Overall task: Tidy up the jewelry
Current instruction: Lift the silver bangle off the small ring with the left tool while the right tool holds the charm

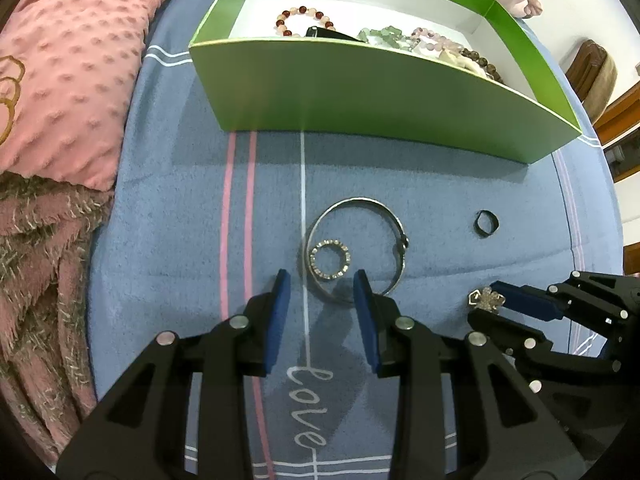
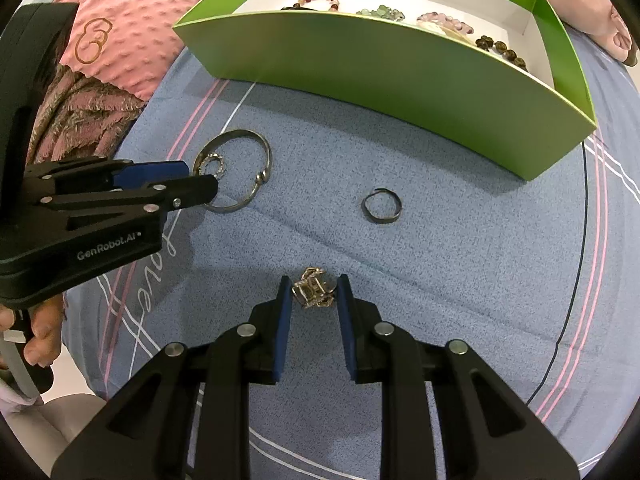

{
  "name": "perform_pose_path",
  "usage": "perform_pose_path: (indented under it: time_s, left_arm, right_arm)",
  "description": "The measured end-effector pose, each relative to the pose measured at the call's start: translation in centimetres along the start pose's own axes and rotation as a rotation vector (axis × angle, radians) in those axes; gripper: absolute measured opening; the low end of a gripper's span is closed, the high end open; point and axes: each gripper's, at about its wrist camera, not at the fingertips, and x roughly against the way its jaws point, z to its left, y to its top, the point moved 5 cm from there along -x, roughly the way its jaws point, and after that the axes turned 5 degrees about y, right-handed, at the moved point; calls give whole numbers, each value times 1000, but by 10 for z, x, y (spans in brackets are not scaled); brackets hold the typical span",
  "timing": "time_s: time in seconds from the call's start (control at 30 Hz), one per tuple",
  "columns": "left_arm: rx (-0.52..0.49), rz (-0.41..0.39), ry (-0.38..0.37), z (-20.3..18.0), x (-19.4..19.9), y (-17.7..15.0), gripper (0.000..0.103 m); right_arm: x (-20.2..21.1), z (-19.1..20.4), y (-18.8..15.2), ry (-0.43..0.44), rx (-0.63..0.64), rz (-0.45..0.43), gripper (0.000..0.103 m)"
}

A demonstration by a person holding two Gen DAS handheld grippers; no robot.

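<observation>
- At far left, a pink dotted blanket point(image 1: 76, 60) and a brownish fringed throw point(image 1: 44, 248) lie bunched on the bed.
- The surface is a blue bedsheet point(image 1: 180, 220) with pink and white stripes and the word "love" point(image 1: 308, 408) in white script.
- The left gripper point(image 1: 322, 280) points steeply down, its blue pads apart with nothing clamped. Its tips hover over the near edge of a silver bangle point(image 1: 360, 216) lying flat on the sheet.
- A small rhinestone ring point(image 1: 331, 259) lies inside the bangle, against its left side.
- Only the right wrist view shows the left gripper from the side, with fingers point(image 2: 36, 328) of the person's hand on its handle at lower left.
- Behind the bangle stands an open green box point(image 1: 380, 96) with a white inside. It holds several bead bracelets: a red and pink one point(image 1: 304, 20), pale green beads point(image 1: 380, 36), pink beads point(image 1: 436, 40) and dark brown beads point(image 1: 480, 60).
- A plain dark ring point(image 1: 486, 223) lies alone on the sheet, right of the bangle.
- The right gripper point(image 2: 314, 292) is clamped on a small silver and gold ornament point(image 2: 314, 292), its pads pressing each side. In the left wrist view this piece looks like a sparkly flower.
- Only the left wrist view shows the room at far right: a white wall and wooden furniture point(image 1: 592, 76).
</observation>
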Motion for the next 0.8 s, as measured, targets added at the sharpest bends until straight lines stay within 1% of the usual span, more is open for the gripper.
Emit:
perform_pose_path:
  time_s: [0.13,0.33,0.43,0.53,0.6,0.7,0.8]
  left_arm:
    - [2,5,1,-3,-2,0,33]
    - [13,10,3,10,0,-14,33]
    - [15,11,18,12,2,-15,33]
    - [-4,10,41,11,1,-16,33]
    - [-18,7,55,7,2,-15,30]
    - [-48,2,61,-5,1,-12,29]
    - [-80,-12,82,-14,2,-11,20]
  right_arm:
    - [0,0,0,2,-1,-1,23]
    - [1,-1,0,5,-2,-1,23]
    - [0,-1,0,4,-1,-1,23]
    - [0,-1,0,1,1,-1,23]
    - [0,-1,0,1,1,-1,23]
    - [0,-1,0,-1,2,-2,23]
    - [0,-1,-1,-1,2,-2,23]
